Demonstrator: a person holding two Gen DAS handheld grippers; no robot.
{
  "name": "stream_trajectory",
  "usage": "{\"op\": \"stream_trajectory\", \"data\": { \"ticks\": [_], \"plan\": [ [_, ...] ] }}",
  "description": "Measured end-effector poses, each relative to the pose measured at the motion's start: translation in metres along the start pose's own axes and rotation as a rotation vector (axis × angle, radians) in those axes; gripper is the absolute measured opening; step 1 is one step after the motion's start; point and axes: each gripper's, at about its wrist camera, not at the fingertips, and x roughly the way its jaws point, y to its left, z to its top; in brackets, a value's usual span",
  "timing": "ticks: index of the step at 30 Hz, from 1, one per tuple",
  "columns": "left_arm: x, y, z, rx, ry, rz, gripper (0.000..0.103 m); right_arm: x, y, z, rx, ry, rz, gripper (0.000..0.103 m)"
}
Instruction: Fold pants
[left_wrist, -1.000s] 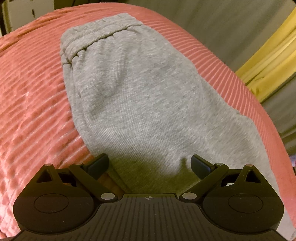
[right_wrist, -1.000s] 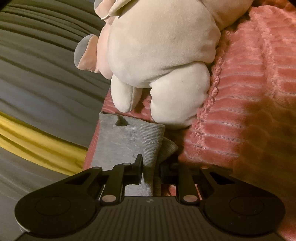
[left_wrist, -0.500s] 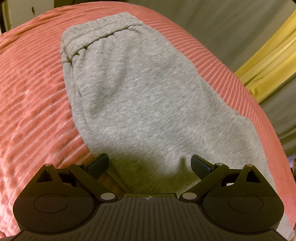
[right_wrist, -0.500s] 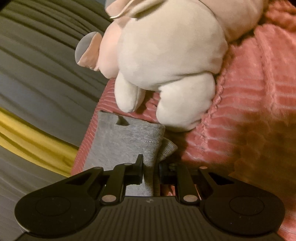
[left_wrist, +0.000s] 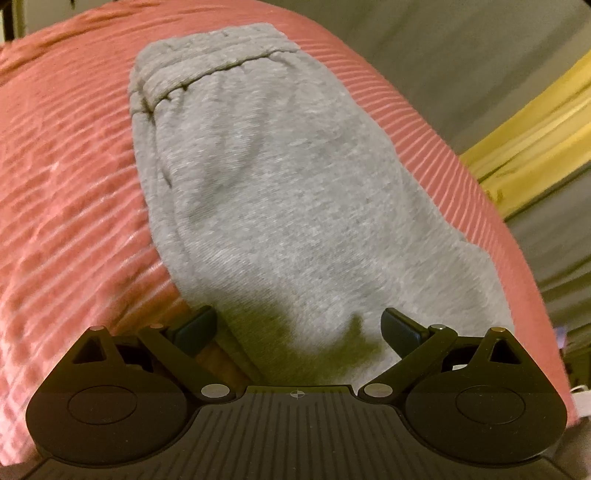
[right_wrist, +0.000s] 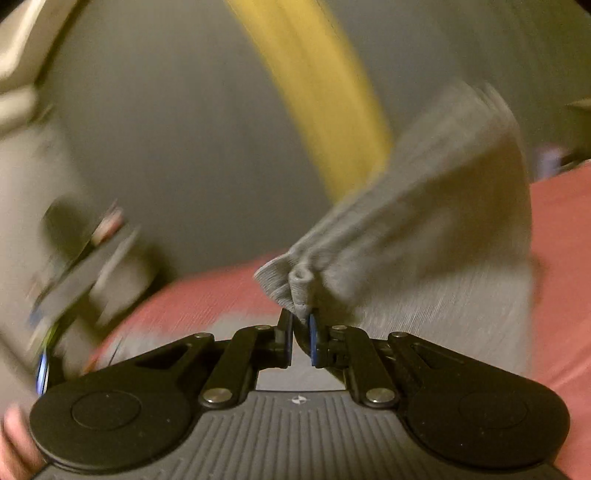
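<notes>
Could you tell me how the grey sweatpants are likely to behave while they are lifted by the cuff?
Probably floppy: the grey sweatpants bunch where the right claw pinches the cuff. Likely light, since a small pinch carries them. The knit looks grippy, so slipping seems unlikely.

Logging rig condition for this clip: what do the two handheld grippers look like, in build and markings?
Both match: the left gripper and right gripper have matte black ribbed bodies, two rounded housings with oval insets, angled black linkage arms on silver rivets, and a small crosshair mark at centre. The right gripper's fingers show blue pad edges. No cables or sleeves visible.
</notes>
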Motion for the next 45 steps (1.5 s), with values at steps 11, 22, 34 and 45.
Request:
{"op": "stream_trajectory", "data": {
  "ticks": [11,22,34,45],
  "plan": [
    [0.002,-0.012,-0.005,0.089,0.002,0.003,0.1,0.067,0.019,-0.068,-0.038,0.317,-0.07,0.009],
    [-0.007,-0.04,-0.017,0.284,0.026,-0.118,0.1,-0.018,-0.047,-0.048,0.47,0.081,-0.04,0.095],
    [-0.013,-0.122,-0.078,0.578,0.161,-0.343,0.1,-0.058,-0.079,-0.05,0.518,0.028,-0.284,0.099],
    [0.043,-0.179,-0.108,0.638,0.344,-0.348,0.098,-0.06,-0.117,-0.067,0.629,0.068,-0.303,0.099]
  ]
}}
